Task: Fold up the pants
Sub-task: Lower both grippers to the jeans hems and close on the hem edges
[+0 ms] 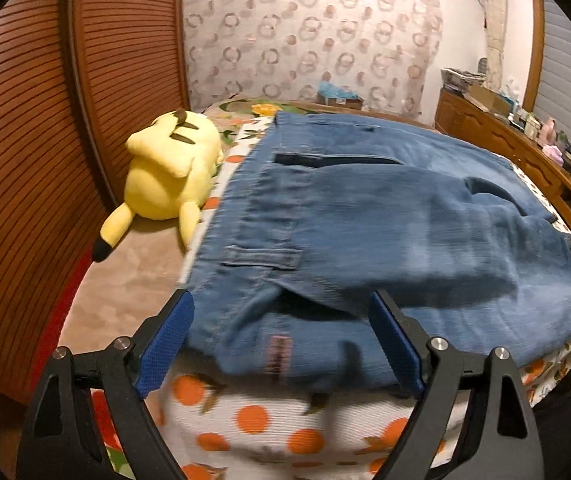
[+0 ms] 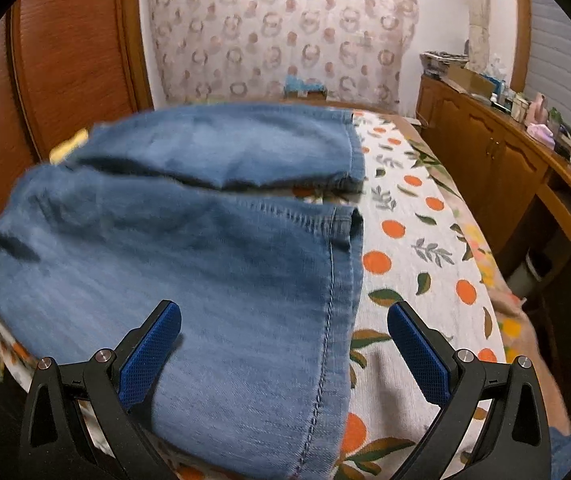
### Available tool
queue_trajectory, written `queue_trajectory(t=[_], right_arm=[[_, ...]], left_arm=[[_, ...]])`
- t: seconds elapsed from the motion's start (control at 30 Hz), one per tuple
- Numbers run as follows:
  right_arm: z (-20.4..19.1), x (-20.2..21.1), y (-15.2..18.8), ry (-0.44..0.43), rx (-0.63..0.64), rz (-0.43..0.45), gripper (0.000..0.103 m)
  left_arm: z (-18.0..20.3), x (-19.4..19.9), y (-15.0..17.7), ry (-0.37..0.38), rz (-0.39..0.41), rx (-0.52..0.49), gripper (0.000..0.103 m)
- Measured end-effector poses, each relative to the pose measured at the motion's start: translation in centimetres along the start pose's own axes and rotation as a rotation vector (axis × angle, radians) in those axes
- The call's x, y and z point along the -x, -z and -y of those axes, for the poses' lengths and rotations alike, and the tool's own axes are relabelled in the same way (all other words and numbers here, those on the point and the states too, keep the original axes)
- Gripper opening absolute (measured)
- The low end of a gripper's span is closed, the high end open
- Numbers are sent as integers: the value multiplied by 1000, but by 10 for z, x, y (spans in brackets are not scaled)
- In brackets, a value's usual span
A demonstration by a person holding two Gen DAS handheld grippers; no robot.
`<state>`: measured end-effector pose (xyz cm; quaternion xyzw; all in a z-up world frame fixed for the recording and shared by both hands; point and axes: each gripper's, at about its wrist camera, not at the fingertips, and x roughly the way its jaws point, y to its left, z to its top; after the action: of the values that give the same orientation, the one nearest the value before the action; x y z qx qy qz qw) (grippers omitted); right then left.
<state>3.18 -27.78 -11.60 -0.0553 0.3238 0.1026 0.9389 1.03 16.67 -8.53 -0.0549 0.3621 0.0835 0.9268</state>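
Blue denim pants [image 1: 365, 220] lie spread on a bed cover printed with oranges [image 1: 253, 420]. In the left wrist view their waistband end, with pockets and a pink label, is closest. My left gripper [image 1: 281, 300] is open, its blue pads wide apart on either side of that near edge without pressing on it. The right wrist view shows the two leg ends of the pants [image 2: 205, 260], hems towards the right. My right gripper [image 2: 284, 309] hangs open over the near leg's hem, the left pad above denim, the right pad above the bed cover [image 2: 413, 240].
A yellow plush toy [image 1: 169, 168] lies on the bed to the left of the pants, against a slatted wooden door [image 1: 25, 140]. A wooden dresser [image 2: 485, 148] with clutter on top runs along the bed's right side. Patterned wall behind the bed.
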Motion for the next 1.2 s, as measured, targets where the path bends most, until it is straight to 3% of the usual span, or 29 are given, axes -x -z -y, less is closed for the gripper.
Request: queue_trajectory(t=[0.1,0.13,0.33,0.57,0.73,0.97,1.07,1.2], right_arm=[[2,0,0,-10,1,-14,103],[3,2,0,-18,-7,-11,103],[10,13,7,-42,-13,-10,103],[29,11,7,-76,6,-37,87],[39,21,11,-72,-3,-49,83],[50,34,23,-86,-28,-74,75],[49,34,23,-97,-37,-83,72],[46,38,23,-100,-35,-80,58]], left_arm=[[-16,-3,3,-15,-5,23,81],[-20,-3,4,-17,-6,27,75],[-41,-12,12,-46,-32,60,58],[-47,-22,18,-48,-62,70,57],[-49,-21,22,-58,-69,78,62],[-51,-24,23,-51,-68,91,61],[-51,-22,22,-49,-60,74,53],[-44,-18,18,-28,-50,54,32]])
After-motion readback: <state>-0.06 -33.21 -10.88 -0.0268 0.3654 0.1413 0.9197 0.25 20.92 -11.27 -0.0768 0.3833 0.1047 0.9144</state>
